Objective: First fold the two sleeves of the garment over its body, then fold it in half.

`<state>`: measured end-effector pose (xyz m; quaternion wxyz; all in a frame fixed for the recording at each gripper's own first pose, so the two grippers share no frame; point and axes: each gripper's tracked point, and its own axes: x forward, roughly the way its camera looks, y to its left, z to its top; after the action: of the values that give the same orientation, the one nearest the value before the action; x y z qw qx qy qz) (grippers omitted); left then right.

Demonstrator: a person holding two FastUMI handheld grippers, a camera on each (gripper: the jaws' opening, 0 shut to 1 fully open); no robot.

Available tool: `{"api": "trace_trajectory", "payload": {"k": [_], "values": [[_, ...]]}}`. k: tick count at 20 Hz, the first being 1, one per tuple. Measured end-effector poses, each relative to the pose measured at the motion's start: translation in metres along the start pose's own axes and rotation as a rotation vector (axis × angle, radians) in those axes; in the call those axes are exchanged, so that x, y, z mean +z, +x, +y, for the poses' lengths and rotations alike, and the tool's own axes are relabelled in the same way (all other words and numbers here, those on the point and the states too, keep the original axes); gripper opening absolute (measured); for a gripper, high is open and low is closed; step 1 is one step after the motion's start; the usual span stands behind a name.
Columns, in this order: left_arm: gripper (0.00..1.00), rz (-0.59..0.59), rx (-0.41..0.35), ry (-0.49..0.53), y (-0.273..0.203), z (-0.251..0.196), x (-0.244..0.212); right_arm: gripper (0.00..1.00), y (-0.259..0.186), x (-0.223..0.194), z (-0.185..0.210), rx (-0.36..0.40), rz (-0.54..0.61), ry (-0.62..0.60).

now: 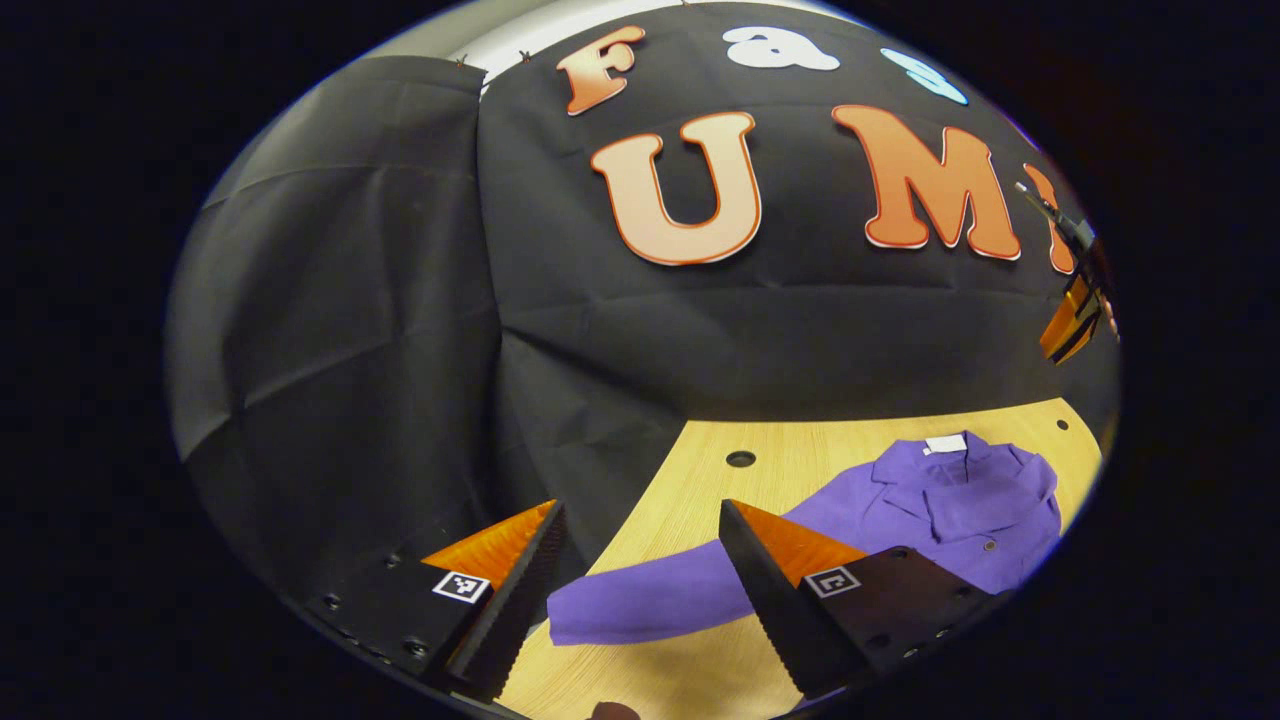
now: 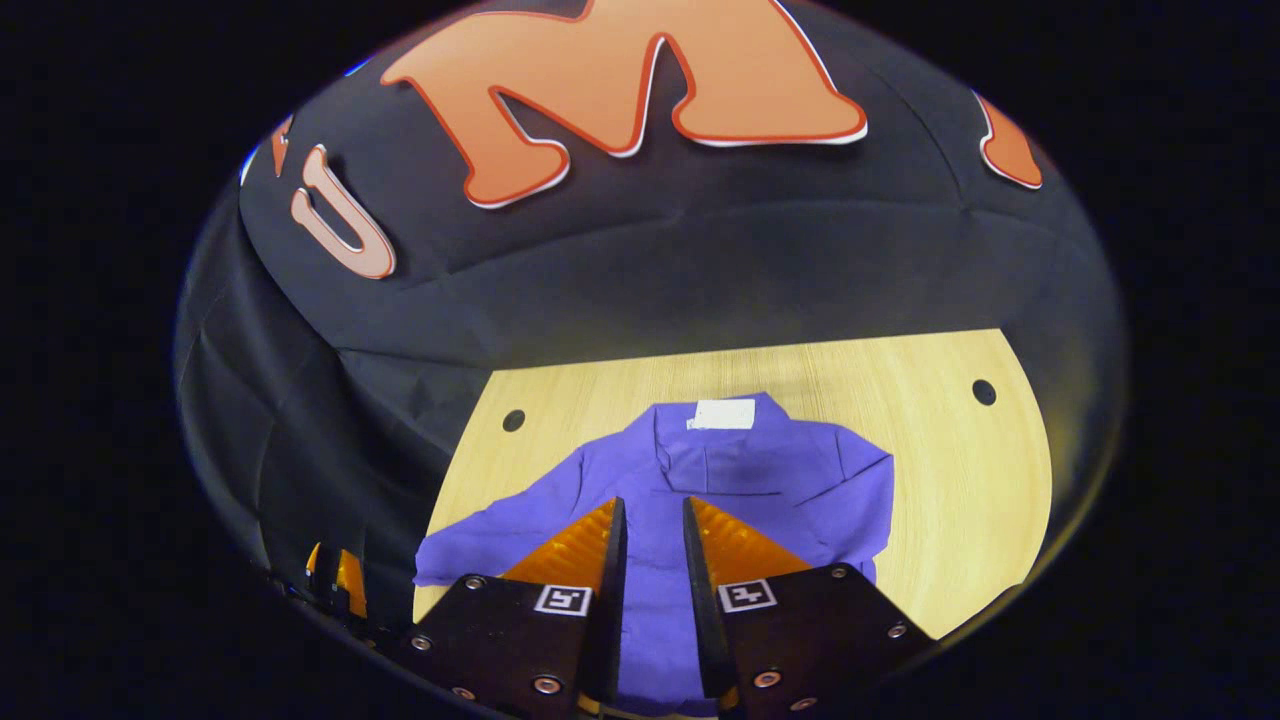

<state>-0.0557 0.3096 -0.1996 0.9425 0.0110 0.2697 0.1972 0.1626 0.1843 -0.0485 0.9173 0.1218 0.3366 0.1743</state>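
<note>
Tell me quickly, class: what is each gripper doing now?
Left gripper: open, holding nothing, above the shirt sleeve.
Right gripper: slightly open, holding nothing, above the shirt.

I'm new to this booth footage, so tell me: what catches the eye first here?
A purple shirt lies on the pale wooden table, one sleeve stretched out flat. The left gripper hovers open near that sleeve's cuff. The right gripper hangs over the shirt's middle, its gap narrow.

We see the left gripper [image 1: 640, 560] with its jaws wide apart above the wooden surface [image 1: 700, 470]. Between them lies the outstretched sleeve [image 1: 650, 600] of the purple garment [image 1: 960, 510], which lies near the surface's far edge.
</note>
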Motion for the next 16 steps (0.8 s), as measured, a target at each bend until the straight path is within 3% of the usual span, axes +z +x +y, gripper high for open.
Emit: {"api": "trace_trajectory", "payload": {"k": [2, 5, 6, 8, 9, 15, 16], "values": [[0.98, 0.076, -0.026, -0.055, 0.011, 0.004, -0.016, 0.41, -0.014, 0.013, -0.003, -0.010, -0.084, -0.030], [0.98, 0.219, -0.030, -0.131, 0.034, 0.020, -0.044, 0.66, -0.039, 0.024, -0.012, -0.048, -0.200, -0.092], [0.98, 0.276, -0.032, -0.153, 0.040, 0.024, -0.054, 0.60, -0.047, 0.027, -0.016, -0.063, -0.237, -0.113], [0.99, 0.389, -0.030, -0.182, 0.051, 0.029, -0.075, 0.83, -0.064, 0.027, -0.028, -0.107, -0.288, -0.131], [0.99, 0.439, -0.020, -0.191, 0.057, 0.032, -0.087, 0.87, -0.069, 0.028, -0.030, -0.117, -0.314, -0.133], [0.99, 0.731, -0.034, -0.241, 0.075, 0.038, -0.151, 0.93, -0.113, 0.019, -0.049, -0.167, -0.440, -0.200], [0.99, 0.780, -0.044, -0.266, 0.075, 0.041, -0.160, 1.00, -0.118, 0.016, -0.050, -0.169, -0.453, -0.216]]}}
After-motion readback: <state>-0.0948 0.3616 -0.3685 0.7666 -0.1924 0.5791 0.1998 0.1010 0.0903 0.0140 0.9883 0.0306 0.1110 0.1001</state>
